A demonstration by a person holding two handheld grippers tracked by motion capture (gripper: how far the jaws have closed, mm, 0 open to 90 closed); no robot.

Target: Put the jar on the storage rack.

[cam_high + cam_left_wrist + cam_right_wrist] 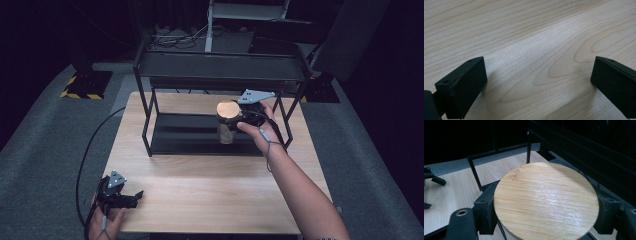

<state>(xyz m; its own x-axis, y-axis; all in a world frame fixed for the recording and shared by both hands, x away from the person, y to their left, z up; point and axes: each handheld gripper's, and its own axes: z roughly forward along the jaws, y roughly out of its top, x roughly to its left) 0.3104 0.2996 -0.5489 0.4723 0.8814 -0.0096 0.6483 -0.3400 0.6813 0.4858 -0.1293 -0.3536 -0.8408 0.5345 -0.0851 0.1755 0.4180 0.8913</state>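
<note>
Bamboo lid [546, 201] tops the jar [227, 126] that my right gripper [235, 116] clamps from both sides, its jaws pressed against the lid's edge. I hold the jar raised in front of the black metal rack [220, 70], over its lower shelf. My left gripper [131, 197] rests on the worktop [200, 195] at the near left corner, jaws wide apart and holding nothing.
</note>
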